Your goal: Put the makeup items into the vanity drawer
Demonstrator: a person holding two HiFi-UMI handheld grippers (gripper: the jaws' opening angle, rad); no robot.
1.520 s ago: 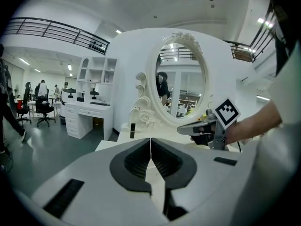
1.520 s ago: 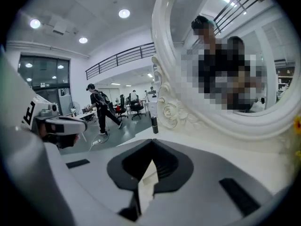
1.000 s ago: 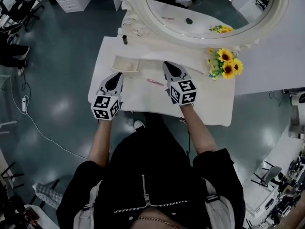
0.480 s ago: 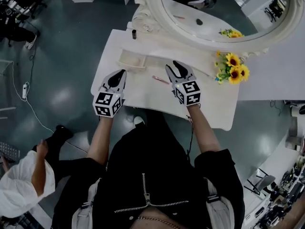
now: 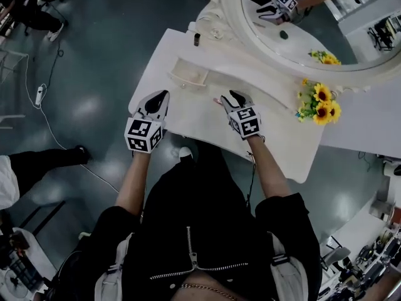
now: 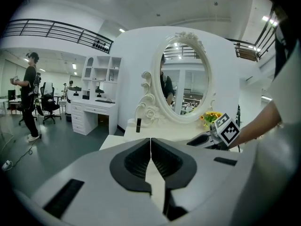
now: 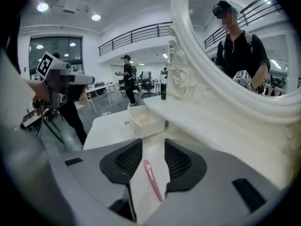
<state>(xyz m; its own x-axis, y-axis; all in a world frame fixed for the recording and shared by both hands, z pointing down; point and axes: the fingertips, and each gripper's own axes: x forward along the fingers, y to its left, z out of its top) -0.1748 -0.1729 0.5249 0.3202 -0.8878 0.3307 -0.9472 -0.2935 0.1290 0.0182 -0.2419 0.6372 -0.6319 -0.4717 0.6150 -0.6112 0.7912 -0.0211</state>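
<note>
Right gripper view: one pink stick [image 7: 152,180], one open drawer [image 7: 149,127]

Left hand-held gripper [image 5: 163,96] closed, right one [image 5: 234,96] newly parted

Black zip jacket [image 5: 200,231], white shoulder straps [image 5: 113,273]

The just-opened right tongs [image 5: 233,96], straddling the pink pencil [image 7: 151,180], hide it from the head view.
</note>
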